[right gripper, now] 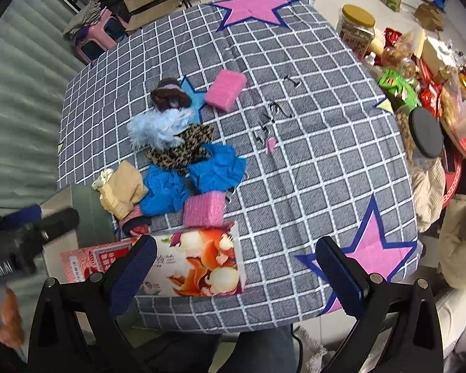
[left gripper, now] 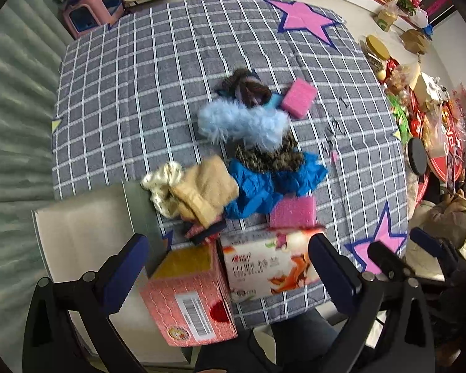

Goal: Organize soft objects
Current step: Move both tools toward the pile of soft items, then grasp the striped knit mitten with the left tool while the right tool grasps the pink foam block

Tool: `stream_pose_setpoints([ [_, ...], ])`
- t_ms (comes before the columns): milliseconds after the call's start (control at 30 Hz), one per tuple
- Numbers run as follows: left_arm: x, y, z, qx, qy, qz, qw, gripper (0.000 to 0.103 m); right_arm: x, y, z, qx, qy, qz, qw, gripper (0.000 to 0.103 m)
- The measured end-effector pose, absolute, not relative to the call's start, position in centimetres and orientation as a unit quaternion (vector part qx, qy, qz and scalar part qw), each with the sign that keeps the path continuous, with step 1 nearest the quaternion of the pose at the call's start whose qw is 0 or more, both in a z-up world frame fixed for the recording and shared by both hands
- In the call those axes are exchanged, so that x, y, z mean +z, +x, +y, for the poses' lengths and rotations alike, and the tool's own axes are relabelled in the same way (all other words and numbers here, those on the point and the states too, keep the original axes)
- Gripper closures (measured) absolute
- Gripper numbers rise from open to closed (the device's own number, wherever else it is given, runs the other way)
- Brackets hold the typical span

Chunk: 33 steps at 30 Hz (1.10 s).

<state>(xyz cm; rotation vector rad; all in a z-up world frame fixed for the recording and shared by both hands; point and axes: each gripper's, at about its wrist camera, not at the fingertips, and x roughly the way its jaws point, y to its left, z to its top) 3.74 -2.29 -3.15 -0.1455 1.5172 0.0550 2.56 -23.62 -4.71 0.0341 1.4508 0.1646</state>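
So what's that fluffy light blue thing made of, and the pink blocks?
The fluffy light blue thing looks like long-pile fake fur or feathery yarn: wispy strands stick out all round its edge. The pink blocks look like foam sponge, matte with a grainy, porous surface and soft corners. I can't be sure from the look alone.

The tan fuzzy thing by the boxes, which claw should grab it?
Probably the left claw. It is open and the tan fuzzy thing lies almost straight ahead of it; from the right claw it sits off to the left.
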Motion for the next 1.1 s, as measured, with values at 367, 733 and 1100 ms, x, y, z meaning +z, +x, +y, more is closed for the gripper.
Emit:
stream_pose_setpoints([
  [367, -5.1, 12.0, -2.7, 0.053, -0.05, 0.671, 0.738, 0.0, -6.3, 5.4, -25.1, 0.062, 0.006, 0.662, 0.747, 0.0],
  [733, -15.4, 21.6, -4.4, 0.115, -0.078, 0.694, 0.707, 0.001, -9.5, 7.0, -26.1, 0.07, -0.003, 0.687, 0.723, 0.0],
  [1100, -19.2, 22.8, -1.7, 0.102, -0.112, 0.727, 0.67, 0.035, -11.2, 12.2, -25.7, 0.107, -0.058, 0.67, 0.733, 0.0],
])
